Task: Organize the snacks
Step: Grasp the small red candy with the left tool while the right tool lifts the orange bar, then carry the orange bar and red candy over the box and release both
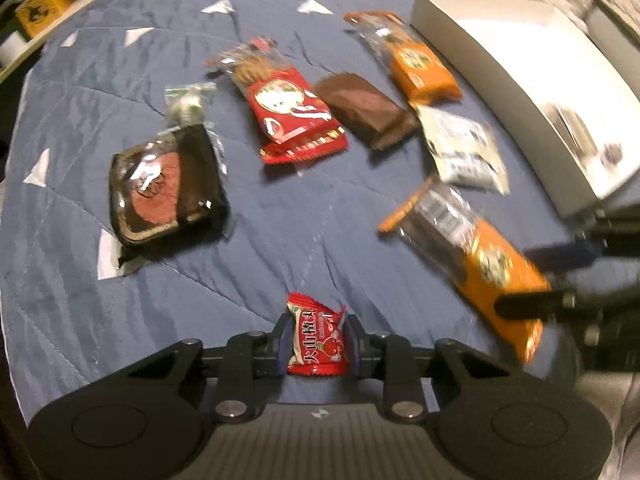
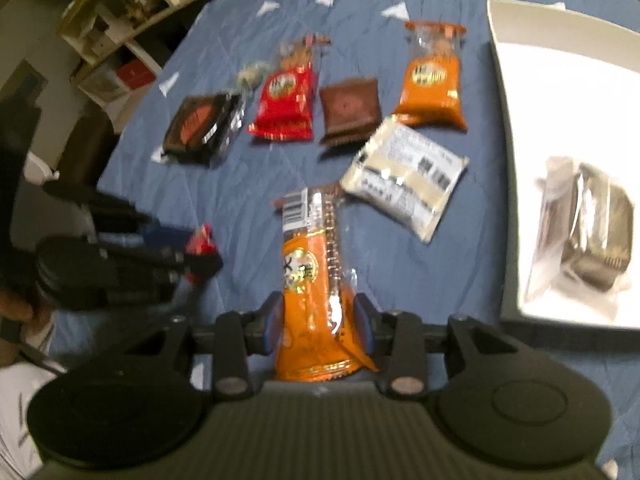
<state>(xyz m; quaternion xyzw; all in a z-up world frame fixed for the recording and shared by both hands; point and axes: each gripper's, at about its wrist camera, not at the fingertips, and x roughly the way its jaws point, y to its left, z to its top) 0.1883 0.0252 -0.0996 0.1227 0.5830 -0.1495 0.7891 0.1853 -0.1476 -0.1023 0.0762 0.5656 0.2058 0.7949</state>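
Right wrist view | orange pack [image 2: 316, 280] is being gripped by right gripper [image 2: 318, 320], near box [image 2: 504, 120] at right | red candy [image 1: 316, 336] is being clamped in left gripper [image 1: 316, 340] | judged: both should be carried level over the box wall before being released.

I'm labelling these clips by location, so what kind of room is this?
Probably a bedroom at home: the snacks lie on a quilted blue bedspread with white triangles, and cluttered open shelves stand beside it. A white box sits on the bedspread.

Nine snack packets [image 1: 295, 110], one box [image 1: 520, 92]
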